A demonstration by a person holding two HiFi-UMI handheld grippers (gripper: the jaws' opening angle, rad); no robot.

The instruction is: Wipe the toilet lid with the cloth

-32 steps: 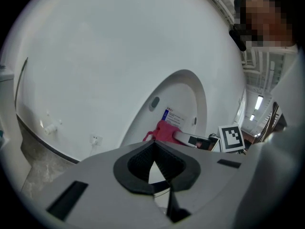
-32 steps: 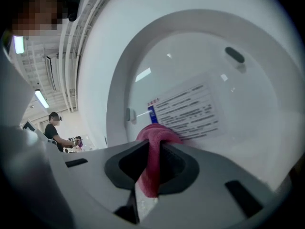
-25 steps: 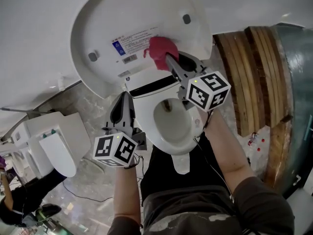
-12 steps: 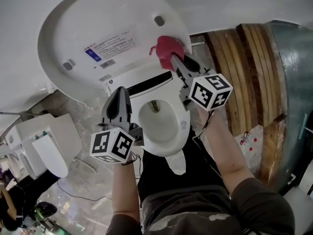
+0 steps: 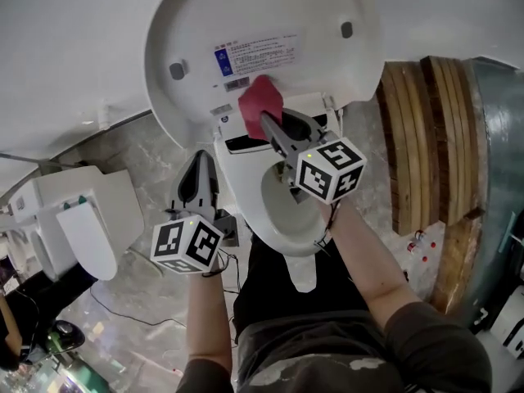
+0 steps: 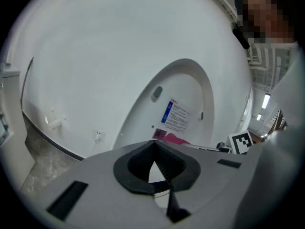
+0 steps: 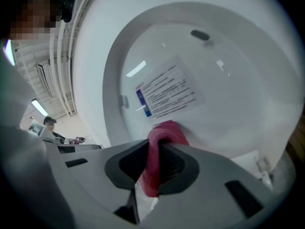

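Note:
The white toilet lid stands raised, its inner face with a printed label turned toward me. My right gripper is shut on a pink-red cloth and presses it on the lid's lower part, just below the label. In the right gripper view the cloth bulges out between the jaws against the lid. My left gripper hangs to the left of the bowl, shut and holding nothing, apart from the toilet. The lid and a bit of cloth show in the left gripper view.
A wooden slatted panel stands to the right of the toilet. Another white toilet sits at the left on the marble floor. A cable runs across the floor. My legs are close before the bowl.
The right gripper has dragged the cloth from the lid's right edge leftward and lower, to below the label. The left gripper stays shut beside the bowl. The head view has shifted.

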